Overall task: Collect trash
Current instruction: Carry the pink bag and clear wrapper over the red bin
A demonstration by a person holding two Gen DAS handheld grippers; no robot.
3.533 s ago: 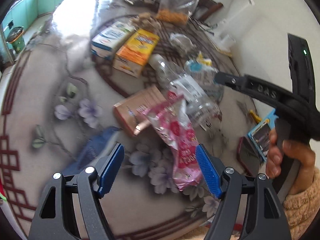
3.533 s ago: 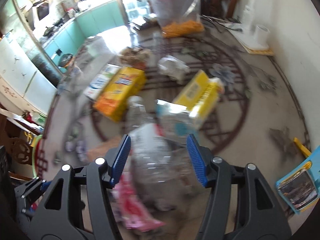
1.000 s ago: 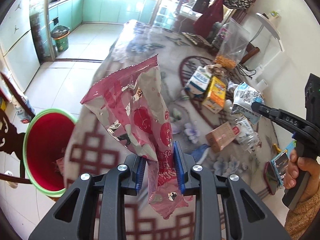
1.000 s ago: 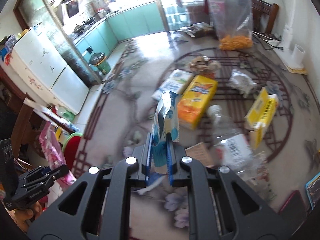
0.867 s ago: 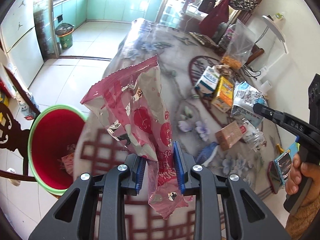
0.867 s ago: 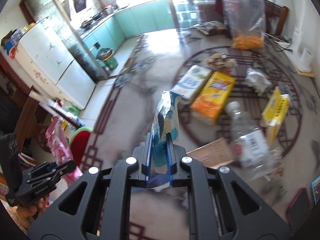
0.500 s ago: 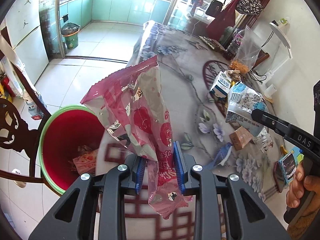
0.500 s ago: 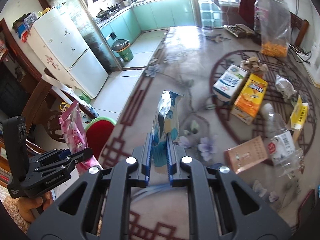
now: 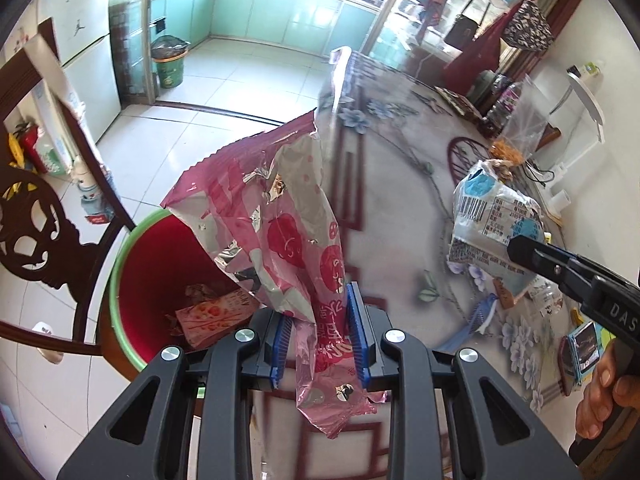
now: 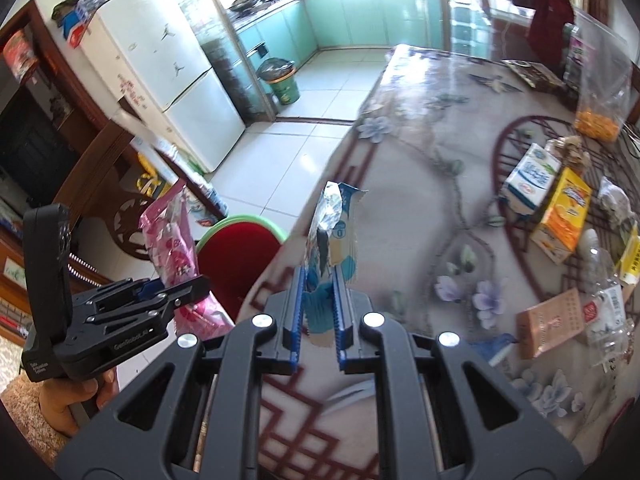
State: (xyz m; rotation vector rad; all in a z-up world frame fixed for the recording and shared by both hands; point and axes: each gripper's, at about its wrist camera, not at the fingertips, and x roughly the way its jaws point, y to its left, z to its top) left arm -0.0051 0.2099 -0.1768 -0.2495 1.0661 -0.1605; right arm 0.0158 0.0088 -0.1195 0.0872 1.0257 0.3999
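While the pink wrapper (image 9: 280, 240) hangs pinched between the blue pads of the left gripper (image 9: 318, 340), it now sits at the table's edge with the red bin (image 9: 160, 272) open just below and to its left, whereas a second ago the bin showed only as a sliver at the frame's side and the wrapper hung over the patterned tablecloth. The jaws are closed almost fully on the wrapper's lower part, its crumpled top standing up above them and its tail drooping beneath. A similar pink packet (image 9: 212, 312) already lies in the bin's bottom. The blue-and-white wrapper (image 10: 332, 232) stands upright in the right gripper (image 10: 318, 320), whose jaws are likewise nearly closed on it; this hand has also swung away from the clutter, so the table edge (image 10: 320, 184) and the bin now lie ahead of it rather than the cartons. From the right wrist view the left gripper is seen beside the bin's green rim (image 10: 240, 220), not clearly over its mouth. On the table the milk carton (image 10: 530, 178), orange box (image 10: 562, 216), brown box (image 10: 550, 322) and clear bottle (image 10: 604, 300) remain to be gathered. I judge both loads are in transit to the bin, release being the next step, once each wrapper is over the opening.
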